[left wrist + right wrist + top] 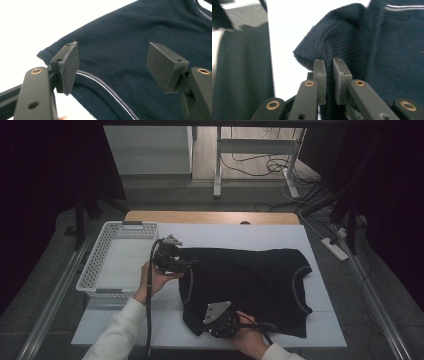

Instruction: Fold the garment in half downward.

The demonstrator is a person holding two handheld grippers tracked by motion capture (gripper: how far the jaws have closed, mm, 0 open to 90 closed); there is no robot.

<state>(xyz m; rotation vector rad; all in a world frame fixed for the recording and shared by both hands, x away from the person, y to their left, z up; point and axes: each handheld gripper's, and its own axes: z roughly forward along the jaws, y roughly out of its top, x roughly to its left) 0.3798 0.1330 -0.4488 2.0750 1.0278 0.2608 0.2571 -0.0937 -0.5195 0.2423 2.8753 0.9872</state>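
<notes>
- Your right gripper is clamped on the near hem of the dark sweater, which lies flat on the white mat.
- Your left gripper hovers over the far hem, jaws apart.
- Next, likely: pinch that hem, then lift both together.

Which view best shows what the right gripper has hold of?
The right gripper view: its fingers pinch a ribbed edge of the dark sweater. The high view shows the right gripper at the sweater's near corner, grip hidden. The left gripper view shows sweater fabric between the left gripper's open fingers.

right claw pinching ribbed hem of dark knit sweater, white table behind
</notes>
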